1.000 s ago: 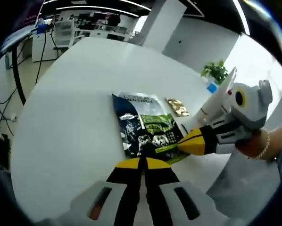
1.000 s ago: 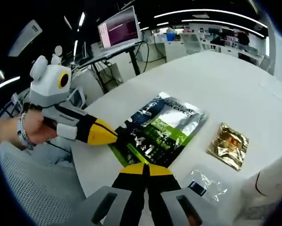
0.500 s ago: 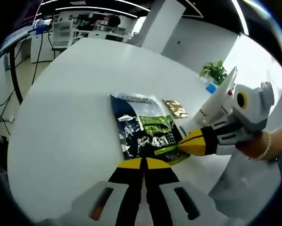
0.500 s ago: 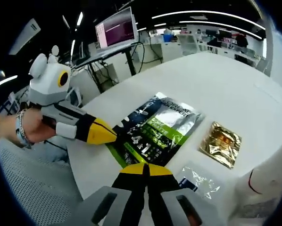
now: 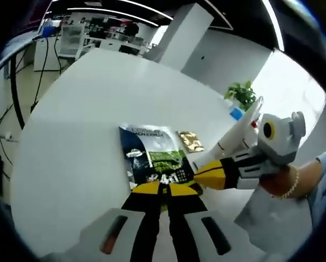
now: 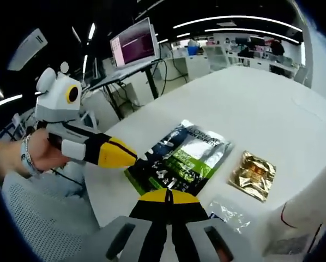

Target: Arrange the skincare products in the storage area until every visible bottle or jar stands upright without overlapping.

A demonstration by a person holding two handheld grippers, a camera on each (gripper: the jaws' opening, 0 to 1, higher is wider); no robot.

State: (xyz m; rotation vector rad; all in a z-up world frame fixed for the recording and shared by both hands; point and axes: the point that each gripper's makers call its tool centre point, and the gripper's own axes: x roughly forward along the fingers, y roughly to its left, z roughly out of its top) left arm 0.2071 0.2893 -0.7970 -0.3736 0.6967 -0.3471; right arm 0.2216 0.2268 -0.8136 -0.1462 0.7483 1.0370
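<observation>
Left gripper view: left gripper seen w/ jaws closed, nothing between, tips at near edge of 1 dark-green foil pouch lying flat on white table. Right gripper jaws closed too, tip just beside pouch. 1 gold sachet noted beyond. Right gripper view: 1 clear wrapper nearest, contents cannot be told.

A large pouch lies on the table; a small sachet sits just beside it.
</observation>
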